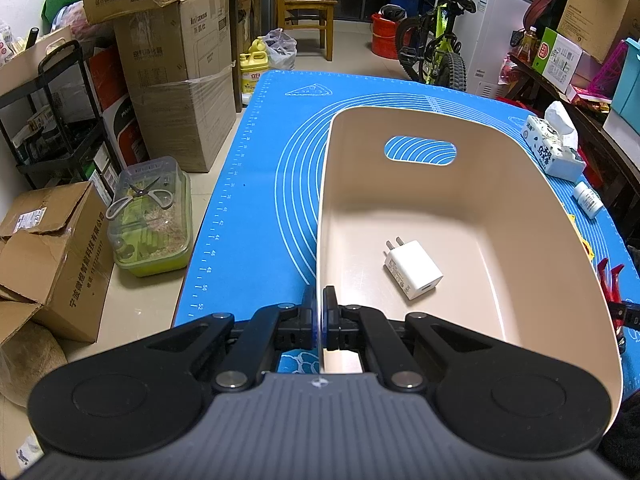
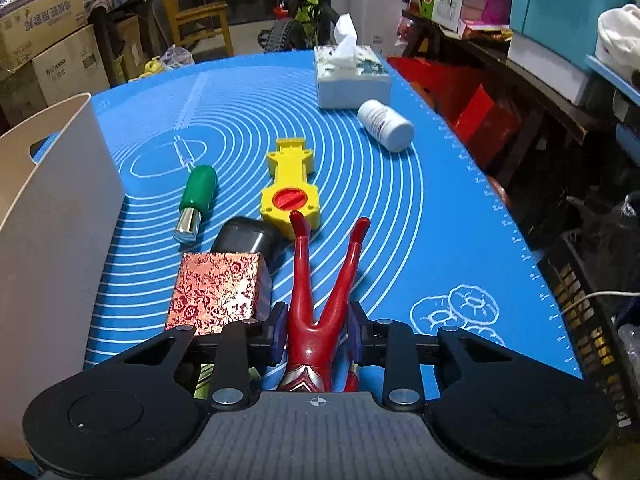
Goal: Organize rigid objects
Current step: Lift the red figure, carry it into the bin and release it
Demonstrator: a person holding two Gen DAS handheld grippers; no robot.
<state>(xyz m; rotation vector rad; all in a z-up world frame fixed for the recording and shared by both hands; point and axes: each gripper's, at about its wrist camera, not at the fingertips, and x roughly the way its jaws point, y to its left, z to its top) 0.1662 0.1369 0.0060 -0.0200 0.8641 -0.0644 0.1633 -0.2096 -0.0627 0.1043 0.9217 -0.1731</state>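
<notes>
My left gripper [image 1: 319,300] is shut on the near left rim of a beige plastic bin [image 1: 520,240] that stands on the blue mat. A white plug charger [image 1: 414,269] lies on the bin's floor. My right gripper [image 2: 319,332] is shut on a red toy figure [image 2: 310,336], gripped at the hips, with its two legs pointing away from me. Beside it on the mat lie a red floral box [image 2: 218,290], a black cylinder [image 2: 248,238], a green-handled tool [image 2: 197,196], a yellow toy with a red disc [image 2: 289,188] and a white bottle [image 2: 385,125].
The bin [image 2: 60,220] stands left of the right gripper. A tissue pack [image 2: 352,80] sits at the mat's far edge. Cardboard boxes [image 1: 180,80], a clear container with scissors [image 1: 150,216], a chair and a bicycle [image 1: 436,40] surround the table. Cluttered shelves line the right side.
</notes>
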